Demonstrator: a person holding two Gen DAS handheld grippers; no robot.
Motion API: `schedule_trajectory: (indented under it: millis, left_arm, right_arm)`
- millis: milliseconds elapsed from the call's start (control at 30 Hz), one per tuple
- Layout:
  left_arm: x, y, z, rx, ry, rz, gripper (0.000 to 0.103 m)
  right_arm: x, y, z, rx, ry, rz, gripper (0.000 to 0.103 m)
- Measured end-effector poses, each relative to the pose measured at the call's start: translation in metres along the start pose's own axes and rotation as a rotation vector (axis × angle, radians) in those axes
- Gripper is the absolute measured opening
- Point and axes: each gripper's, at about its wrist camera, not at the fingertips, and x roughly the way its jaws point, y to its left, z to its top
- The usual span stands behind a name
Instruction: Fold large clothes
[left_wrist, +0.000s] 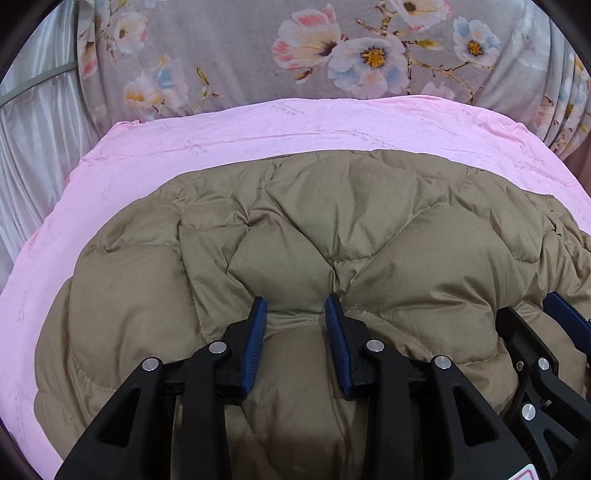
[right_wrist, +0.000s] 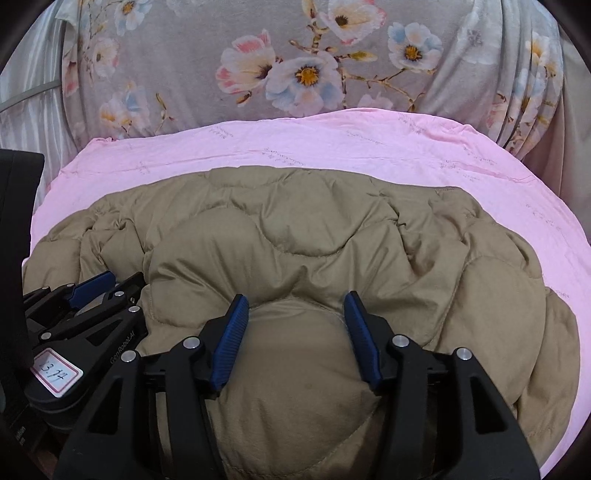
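Left gripper (left_wrist: 295, 301) sits over the near part of the tan quilted jacket (left_wrist: 332, 229), jaws spread apart with a puffed panel of fabric bulging up between the blue pads (left_wrist: 255, 343); pads look to press into the padding at the sides, nothing pinched between them. Right gripper (right_wrist: 295, 299) same posture just beside it, jaws wider apart, a rounded quilt panel filling the gap, blue pads (right_wrist: 231, 343) against the fabric on each side, not clamped on anything.

Each tool shows in the other's view: right gripper at the right edge of the left wrist view, left gripper at the left edge of the right wrist view, black body with a white label (right_wrist: 57, 373) handwritten "13.14", outlined in pink. The two are close together, side by side, both at the jacket's near edge.

Jacket lies bunched and heaped on a pink sheet (left_wrist: 229, 133), covering most of the near half; wavy stitched panels, wrinkled, right side crumpled into folds. Pink sheet shows around the jacket on the left, far and right sides. Behind the sheet a grey floral fabric (left_wrist: 258, 51) with pink, white and blue flowers hangs or drapes upright. White pleated curtain (left_wrist: 33, 147) at far left.
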Motion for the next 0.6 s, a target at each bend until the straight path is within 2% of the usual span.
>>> schedule_trajectory:
  millis: [467, 600]
  left_arm:
    - [0.005, -0.001, 0.000, 0.004, 0.003, 0.008, 0.032]
    - [-0.006, 0.006, -0.001, -0.005, 0.025, -0.025, 0.034]
  right_arm:
    - [0.005, 0.002, 0.001, -0.006, 0.021, -0.012, 0.053]
    - [-0.005, 0.006, 0.001, -0.008, 0.027, -0.031, 0.052]
